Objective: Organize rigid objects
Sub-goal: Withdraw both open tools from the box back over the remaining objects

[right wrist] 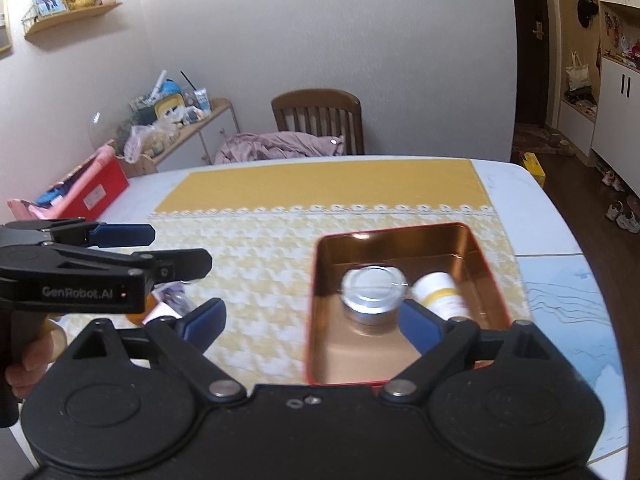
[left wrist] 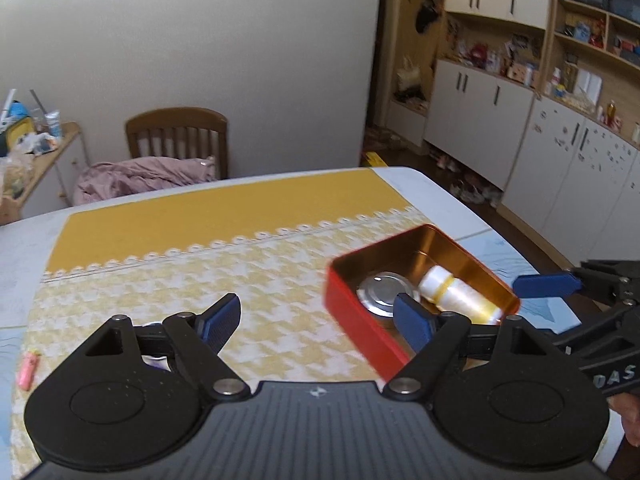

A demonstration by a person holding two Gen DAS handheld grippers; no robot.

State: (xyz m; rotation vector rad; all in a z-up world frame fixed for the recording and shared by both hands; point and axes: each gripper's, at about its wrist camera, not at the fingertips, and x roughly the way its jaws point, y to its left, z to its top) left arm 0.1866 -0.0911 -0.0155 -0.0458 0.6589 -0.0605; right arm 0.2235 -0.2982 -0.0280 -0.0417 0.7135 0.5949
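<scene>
A red tin box [left wrist: 352, 312] [right wrist: 460, 230] with a gold inside sits on the yellow placemat. It holds a silver-lidded jar [left wrist: 382, 290] [right wrist: 374, 290] and a white bottle with a yellow band [left wrist: 460, 294] [right wrist: 440, 294] lying on its side. My left gripper [left wrist: 320, 322] is open and empty, its right finger over the box's near edge. My right gripper [right wrist: 312, 322] is open and empty above the box's near left corner. Small items under the left gripper, an orange one [right wrist: 138, 316] and a purple-white one [right wrist: 176, 296], are mostly hidden.
A pink lighter-like object [left wrist: 28, 368] lies at the mat's left edge. A wooden chair [left wrist: 178, 140] with pink cloth stands behind the table. A red box [right wrist: 94, 196] sits at the table's far left. Cabinets and shelves stand to the right.
</scene>
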